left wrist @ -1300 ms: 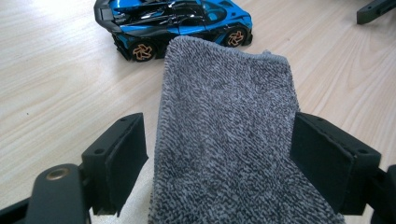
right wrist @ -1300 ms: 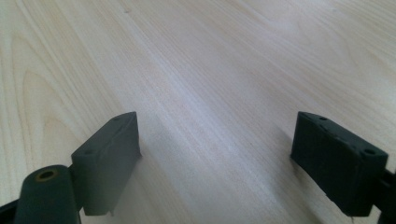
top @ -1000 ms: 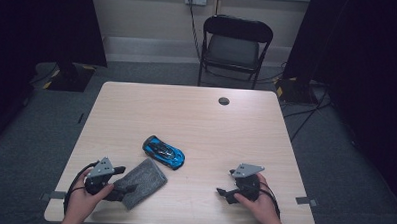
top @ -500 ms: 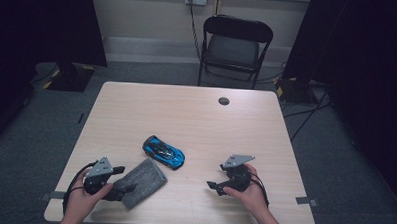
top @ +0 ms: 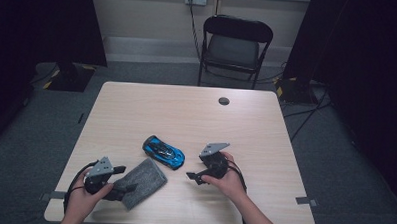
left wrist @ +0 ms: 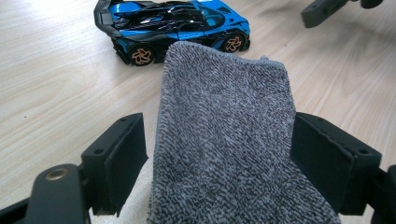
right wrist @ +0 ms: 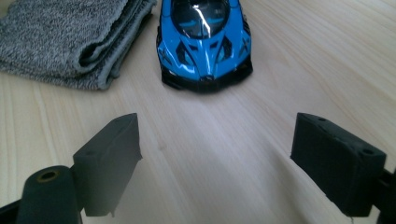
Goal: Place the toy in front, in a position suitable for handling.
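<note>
While claws gape, glossy blue toy car [right wrist: 203, 42] (black trim), grey towel [left wrist: 224, 140]

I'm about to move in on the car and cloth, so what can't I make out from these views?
- Cloth: its near end is cut off by the bottom edge of the left gripper view, so its lie between the open jaws is unclear.
- Toy car: its rear is cut off by the top edge of the right gripper view.
- Dark round spot near the table's far edge: too small in the high view to identify.
</note>
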`<state>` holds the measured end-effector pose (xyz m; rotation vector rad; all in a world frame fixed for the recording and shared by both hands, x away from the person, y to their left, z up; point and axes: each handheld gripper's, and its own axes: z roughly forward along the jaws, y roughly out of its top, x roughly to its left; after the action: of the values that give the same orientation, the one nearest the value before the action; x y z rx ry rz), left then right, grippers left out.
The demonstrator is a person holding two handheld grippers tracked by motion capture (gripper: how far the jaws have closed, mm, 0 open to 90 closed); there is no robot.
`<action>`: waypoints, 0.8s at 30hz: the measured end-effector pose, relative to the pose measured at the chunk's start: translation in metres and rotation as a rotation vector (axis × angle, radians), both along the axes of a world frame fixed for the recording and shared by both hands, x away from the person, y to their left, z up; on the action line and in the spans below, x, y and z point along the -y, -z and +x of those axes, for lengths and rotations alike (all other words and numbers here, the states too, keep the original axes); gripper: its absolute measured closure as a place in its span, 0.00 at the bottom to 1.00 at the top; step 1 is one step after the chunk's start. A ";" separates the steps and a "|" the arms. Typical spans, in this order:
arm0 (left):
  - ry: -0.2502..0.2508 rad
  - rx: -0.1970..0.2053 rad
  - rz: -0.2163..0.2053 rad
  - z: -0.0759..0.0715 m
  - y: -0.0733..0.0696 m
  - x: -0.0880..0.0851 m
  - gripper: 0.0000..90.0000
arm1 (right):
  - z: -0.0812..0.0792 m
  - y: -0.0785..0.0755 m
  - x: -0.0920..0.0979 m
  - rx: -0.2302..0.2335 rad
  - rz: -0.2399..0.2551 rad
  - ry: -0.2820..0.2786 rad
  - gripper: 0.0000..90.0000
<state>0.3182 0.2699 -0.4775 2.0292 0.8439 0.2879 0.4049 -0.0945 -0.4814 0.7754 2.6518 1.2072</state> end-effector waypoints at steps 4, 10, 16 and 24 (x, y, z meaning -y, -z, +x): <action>-0.002 0.006 -0.002 0.000 -0.001 -0.001 0.20 | 0.007 -0.003 -0.016 0.010 0.006 -0.013 0.16; 0.002 0.005 -0.014 0.000 -0.001 0.000 0.20 | 0.016 -0.008 -0.040 0.008 0.014 -0.037 0.16; 0.006 0.005 -0.017 0.000 -0.001 0.000 0.20 | 0.024 -0.007 -0.055 0.001 0.009 -0.048 0.16; 0.013 0.003 -0.021 0.000 0.000 0.001 0.20 | 0.033 -0.006 -0.067 0.001 0.011 -0.047 0.16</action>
<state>0.3183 0.2688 -0.4771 2.0136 0.8290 0.2736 0.4380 -0.0278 -0.4752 0.7171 2.6794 1.2336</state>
